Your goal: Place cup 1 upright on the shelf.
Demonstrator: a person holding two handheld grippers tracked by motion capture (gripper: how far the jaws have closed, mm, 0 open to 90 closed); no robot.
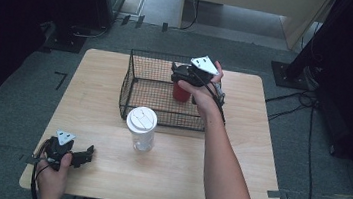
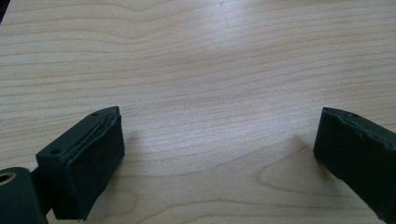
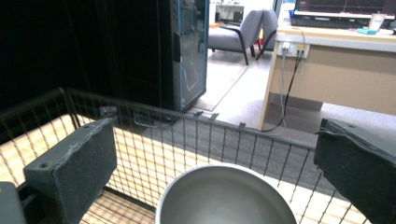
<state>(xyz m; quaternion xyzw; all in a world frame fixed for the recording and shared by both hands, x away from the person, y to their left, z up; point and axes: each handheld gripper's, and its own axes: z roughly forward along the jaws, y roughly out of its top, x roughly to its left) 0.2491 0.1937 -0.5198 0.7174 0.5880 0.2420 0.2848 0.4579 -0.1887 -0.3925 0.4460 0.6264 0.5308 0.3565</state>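
A: The right claw point(image 1: 186, 75) hangs spread over the red cup point(image 1: 180, 93), which stands inside the basket point(image 1: 137, 95) at frame centre, gripping nothing. Its jaws flank the cup's rim point(image 3: 226, 196) in the right gripper view.

B: Risk?

A: If it drops off-centre, a jaw could hit the rim and tip the cup, or snag the mesh. The left claw point(image 1: 89, 153) rests spread on the surface point(image 1: 170, 179), lower left.

B: Any writing?

A: None legible, even on the lidded jar point(image 1: 141, 128).
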